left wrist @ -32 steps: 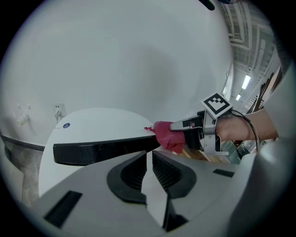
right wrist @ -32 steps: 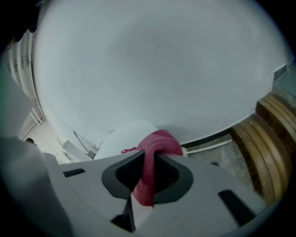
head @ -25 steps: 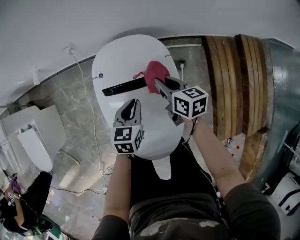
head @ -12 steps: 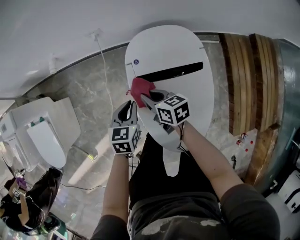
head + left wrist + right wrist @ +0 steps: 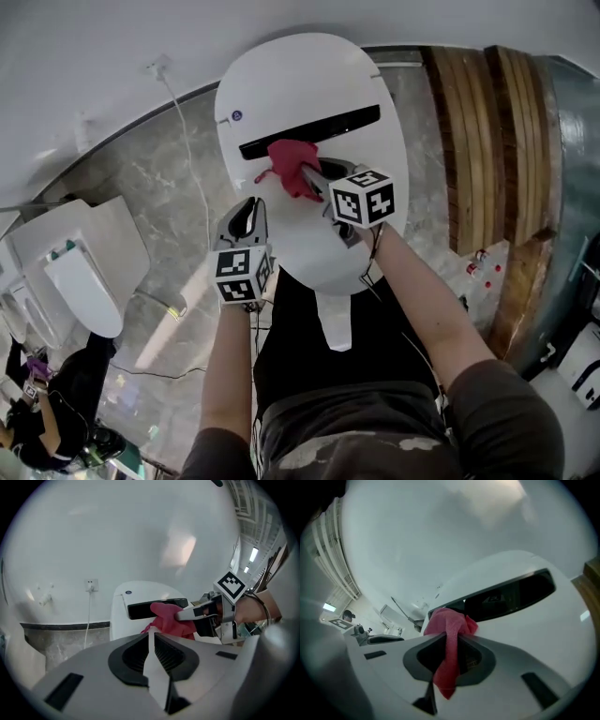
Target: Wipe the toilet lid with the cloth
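So the right tool is pinching the red cloth on the toilet lid, near its back edge. The left tool is hanging closed and empty off the lid's left edge.

In the head view the right gripper and red cloth cover part of the toilet lid; a person at lower left is cut by the edge; the left gripper hides the lid's near half in its own view.
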Demonstrator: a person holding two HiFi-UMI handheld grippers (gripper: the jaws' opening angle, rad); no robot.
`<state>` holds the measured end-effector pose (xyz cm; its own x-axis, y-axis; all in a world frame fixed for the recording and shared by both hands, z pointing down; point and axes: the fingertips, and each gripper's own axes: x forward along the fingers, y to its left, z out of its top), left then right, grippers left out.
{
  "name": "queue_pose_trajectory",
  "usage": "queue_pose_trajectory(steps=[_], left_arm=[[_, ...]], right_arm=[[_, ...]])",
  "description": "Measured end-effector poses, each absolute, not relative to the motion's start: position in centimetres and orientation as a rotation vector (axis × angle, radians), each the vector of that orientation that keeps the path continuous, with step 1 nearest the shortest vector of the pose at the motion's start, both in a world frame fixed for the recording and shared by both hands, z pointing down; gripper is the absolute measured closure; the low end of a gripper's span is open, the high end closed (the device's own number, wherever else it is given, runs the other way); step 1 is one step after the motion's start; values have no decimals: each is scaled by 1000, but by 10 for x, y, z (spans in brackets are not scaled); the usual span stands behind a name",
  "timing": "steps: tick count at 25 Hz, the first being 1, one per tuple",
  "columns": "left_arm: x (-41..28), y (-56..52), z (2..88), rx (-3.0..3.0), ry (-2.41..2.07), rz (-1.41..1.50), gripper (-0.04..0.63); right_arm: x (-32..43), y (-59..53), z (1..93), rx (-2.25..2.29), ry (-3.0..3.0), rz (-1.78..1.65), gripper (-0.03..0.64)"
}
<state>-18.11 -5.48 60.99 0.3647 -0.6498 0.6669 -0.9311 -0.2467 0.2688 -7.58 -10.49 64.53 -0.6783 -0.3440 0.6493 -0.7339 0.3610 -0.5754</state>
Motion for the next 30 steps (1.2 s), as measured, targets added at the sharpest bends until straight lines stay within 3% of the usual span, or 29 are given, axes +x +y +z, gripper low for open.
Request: queue_pose_trajectory(steps=[10, 16, 23, 30], left_arm=[[-40, -71, 613, 2052, -1271, 560, 549], [13, -77, 606, 2037, -1305, 499, 549], [4, -44, 605, 2000, -1320, 489, 549], [-64, -13, 605, 1991, -1333, 510, 549]], right_arm=[[103, -140, 654, 1188, -2137, 1314, 566], [169, -143, 656, 1241, -2115, 1320, 568], [160, -127, 643, 1226, -2156, 1330, 568], [69, -78, 622, 1087, -2226, 1307, 568]])
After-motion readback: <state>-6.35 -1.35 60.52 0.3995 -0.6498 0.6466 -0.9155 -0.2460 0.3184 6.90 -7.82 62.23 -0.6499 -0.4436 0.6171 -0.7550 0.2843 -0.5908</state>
